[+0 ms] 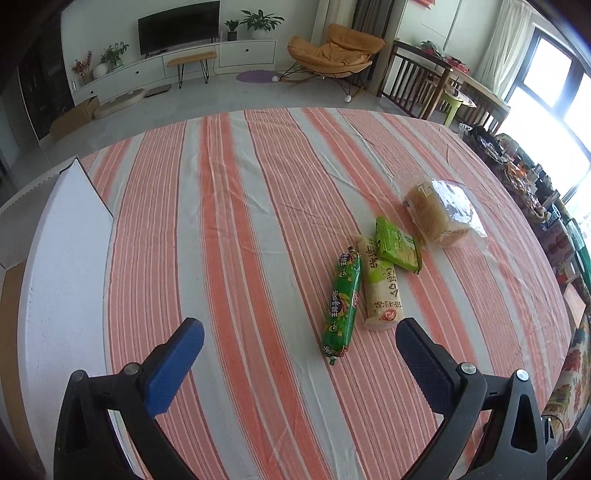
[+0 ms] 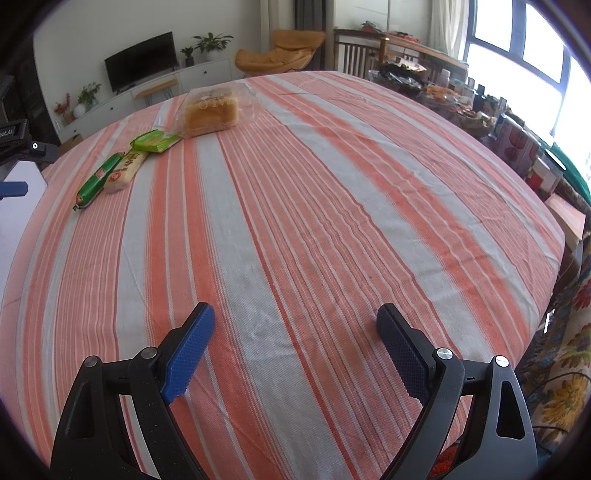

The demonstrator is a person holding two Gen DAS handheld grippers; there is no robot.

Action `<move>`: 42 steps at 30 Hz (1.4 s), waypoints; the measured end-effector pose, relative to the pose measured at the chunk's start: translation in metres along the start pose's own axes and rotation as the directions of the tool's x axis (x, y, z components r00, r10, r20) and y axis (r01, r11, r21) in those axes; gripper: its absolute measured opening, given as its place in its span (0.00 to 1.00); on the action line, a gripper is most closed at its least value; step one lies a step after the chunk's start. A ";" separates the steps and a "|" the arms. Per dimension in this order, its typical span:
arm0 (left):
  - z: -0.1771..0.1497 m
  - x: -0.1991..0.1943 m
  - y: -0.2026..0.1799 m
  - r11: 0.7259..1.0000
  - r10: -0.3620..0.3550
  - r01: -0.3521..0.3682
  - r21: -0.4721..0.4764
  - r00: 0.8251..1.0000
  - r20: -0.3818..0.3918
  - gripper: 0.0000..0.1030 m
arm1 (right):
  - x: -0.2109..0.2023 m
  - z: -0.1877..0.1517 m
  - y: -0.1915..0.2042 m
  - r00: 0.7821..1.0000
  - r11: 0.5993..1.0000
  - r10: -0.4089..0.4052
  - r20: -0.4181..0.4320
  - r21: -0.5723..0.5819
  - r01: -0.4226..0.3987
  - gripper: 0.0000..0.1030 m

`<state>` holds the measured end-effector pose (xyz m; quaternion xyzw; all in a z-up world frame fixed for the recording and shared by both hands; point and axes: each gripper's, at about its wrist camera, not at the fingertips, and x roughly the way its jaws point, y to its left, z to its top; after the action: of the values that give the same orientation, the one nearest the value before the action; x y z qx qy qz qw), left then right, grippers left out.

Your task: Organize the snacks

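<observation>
Several snacks lie on the striped tablecloth (image 1: pixel 240 221). A green sausage stick (image 1: pixel 341 306) rests beside a pale yellow packet (image 1: pixel 382 291), with a small green pouch (image 1: pixel 397 243) and a clear bag of bread (image 1: pixel 445 218) beyond. My left gripper (image 1: pixel 299 334) is open just short of the sausage, nothing between its fingers. In the right wrist view the same sausage (image 2: pixel 98 181), yellow packet (image 2: pixel 123 171), green pouch (image 2: pixel 155 142) and bread (image 2: pixel 212 112) lie far off at upper left. My right gripper (image 2: pixel 295 317) hangs open over bare cloth (image 2: pixel 314 203).
A white box (image 1: pixel 62 266) with an upright flap stands at the table's left edge. Cluttered bottles and boxes (image 2: pixel 517 147) line the table's right side. Behind the table are a TV unit (image 1: pixel 177 29), an orange chair (image 1: pixel 332 48) and wooden chairs.
</observation>
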<state>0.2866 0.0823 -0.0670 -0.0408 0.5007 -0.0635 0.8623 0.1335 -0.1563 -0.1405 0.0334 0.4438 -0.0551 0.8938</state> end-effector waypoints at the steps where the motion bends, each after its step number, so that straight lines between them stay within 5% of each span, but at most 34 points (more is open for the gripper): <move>1: 0.001 0.005 -0.003 1.000 -0.001 0.002 0.015 1.000 -0.005 0.99 | 0.000 0.000 0.000 1.000 1.000 0.000 0.000 0.000 0.000 0.90; 6: 0.001 0.038 -0.027 0.996 0.013 -0.009 0.094 0.999 -0.044 0.89 | 0.000 0.000 0.000 1.000 1.000 0.000 0.000 0.000 0.000 0.90; 12: 0.004 0.068 -0.031 0.995 0.066 -0.061 0.076 0.996 -0.066 0.55 | 0.000 0.001 0.001 1.000 1.000 0.001 0.001 -0.001 -0.001 0.90; 14: 0.005 0.070 -0.032 0.996 0.062 -0.058 0.073 0.996 -0.057 0.24 | 0.000 0.001 0.001 1.000 1.000 0.000 0.000 0.000 0.000 0.90; 15: 0.005 0.069 -0.033 0.994 0.080 -0.076 0.079 0.995 -0.053 0.22 | 0.000 0.000 0.001 1.000 1.000 0.001 0.000 -0.001 -0.001 0.90; 22: -0.036 0.038 -0.016 0.995 0.082 -0.087 -0.054 0.993 -0.081 0.22 | 0.001 0.002 0.002 1.000 1.000 0.003 0.001 -0.003 -0.003 0.91; 29: -0.116 -0.019 -0.007 0.993 0.082 -0.085 -0.087 0.996 -0.034 0.22 | 0.001 0.001 0.002 1.000 1.000 0.003 0.001 -0.003 -0.003 0.91; 33: -0.135 -0.026 -0.006 0.992 0.094 -0.094 -0.087 0.996 -0.012 0.22 | 0.002 0.002 0.003 1.000 1.000 0.003 0.000 -0.003 -0.003 0.91; 36: -0.136 -0.021 -0.005 0.990 0.115 -0.115 -0.076 0.993 0.000 0.40 | 0.002 0.002 0.003 1.000 1.000 0.003 0.000 -0.003 -0.003 0.91; 38: -0.135 -0.018 -0.004 0.988 0.135 -0.132 -0.074 0.991 0.027 0.65 | 0.002 0.002 0.003 1.000 1.000 0.004 0.001 -0.003 -0.004 0.91; 42: -0.137 -0.007 -0.004 0.981 0.191 -0.189 -0.043 0.980 0.047 0.69 | 0.002 0.002 0.003 1.000 1.000 0.003 0.001 -0.004 -0.003 0.91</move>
<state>0.1641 0.0789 -0.1278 -0.0107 0.4812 0.0299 0.8760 0.1369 -0.1537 -0.1411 0.0325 0.4435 -0.0529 0.8941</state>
